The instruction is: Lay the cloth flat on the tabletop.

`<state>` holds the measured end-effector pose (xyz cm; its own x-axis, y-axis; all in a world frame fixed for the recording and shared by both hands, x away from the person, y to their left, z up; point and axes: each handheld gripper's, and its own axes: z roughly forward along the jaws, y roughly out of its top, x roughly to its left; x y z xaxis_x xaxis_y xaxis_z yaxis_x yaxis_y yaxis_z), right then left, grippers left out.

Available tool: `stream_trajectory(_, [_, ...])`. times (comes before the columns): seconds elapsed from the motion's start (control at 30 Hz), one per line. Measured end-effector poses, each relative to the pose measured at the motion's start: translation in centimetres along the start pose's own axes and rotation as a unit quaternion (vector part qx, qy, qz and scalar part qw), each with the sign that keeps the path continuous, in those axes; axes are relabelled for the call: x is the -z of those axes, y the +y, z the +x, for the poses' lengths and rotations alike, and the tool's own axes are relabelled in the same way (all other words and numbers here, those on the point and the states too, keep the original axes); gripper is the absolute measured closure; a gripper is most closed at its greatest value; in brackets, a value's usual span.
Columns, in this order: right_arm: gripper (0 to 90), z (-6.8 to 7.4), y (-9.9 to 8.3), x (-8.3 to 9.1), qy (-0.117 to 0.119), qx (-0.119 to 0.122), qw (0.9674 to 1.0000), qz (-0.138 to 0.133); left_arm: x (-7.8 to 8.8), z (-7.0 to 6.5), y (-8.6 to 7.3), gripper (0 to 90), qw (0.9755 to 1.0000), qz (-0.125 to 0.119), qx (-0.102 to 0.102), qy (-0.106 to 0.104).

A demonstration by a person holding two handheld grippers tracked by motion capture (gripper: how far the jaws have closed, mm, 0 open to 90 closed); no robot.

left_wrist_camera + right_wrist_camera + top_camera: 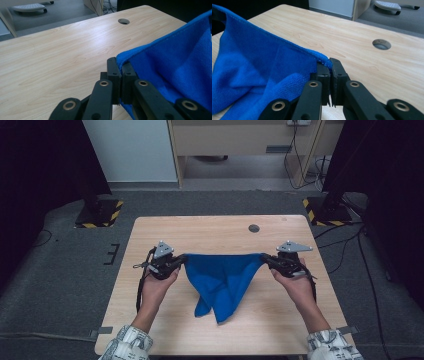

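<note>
The left gripper [181, 261], left of centre in the high view, has its jaws pressed together on one corner of the blue cloth [222, 280]. The right gripper [266, 259], right of centre, pinches the opposite corner the same way. In the left gripper view the cloth [175, 65] fills the right side; in the right gripper view it [259, 72] fills the left. Its top edge runs taut between the jaws, and the rest sags in a folded point toward the bottom of the high view, over the table [220, 232]. A round hole [254, 228] sits in the table's upper right.
</note>
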<state>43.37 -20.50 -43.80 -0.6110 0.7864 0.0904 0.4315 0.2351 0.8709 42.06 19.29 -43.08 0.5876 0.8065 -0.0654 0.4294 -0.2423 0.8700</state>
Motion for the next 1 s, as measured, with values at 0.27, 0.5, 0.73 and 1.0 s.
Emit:
stream_trajectory(0.27, [87.4, 0.4, 2.2, 1.1, -0.005, 0.010, 0.9999, -0.013, 0.8, -0.6, 1.5, 88.2, 0.9998, -0.017, -0.008, 0.002])
stream_trajectory(0.5, [87.4, 0.8, 3.7, 1.7, -0.007, 0.020, 0.9996, -0.018, 1.2, -0.7, 2.4, 88.2, 0.9997, -0.024, -0.007, 0.001])
stream_trajectory(0.73, [87.4, 0.9, 4.4, 3.0, -0.010, 0.024, 0.9993, -0.025, 2.4, -1.1, 3.2, 88.2, 0.9993, -0.035, -0.015, 0.000])
stream_trajectory(1.0, [87.4, 1.3, 5.0, 4.8, -0.006, 0.034, 0.9985, -0.042, 3.4, -1.7, 4.0, 88.1, 0.9987, -0.044, -0.024, -0.002])
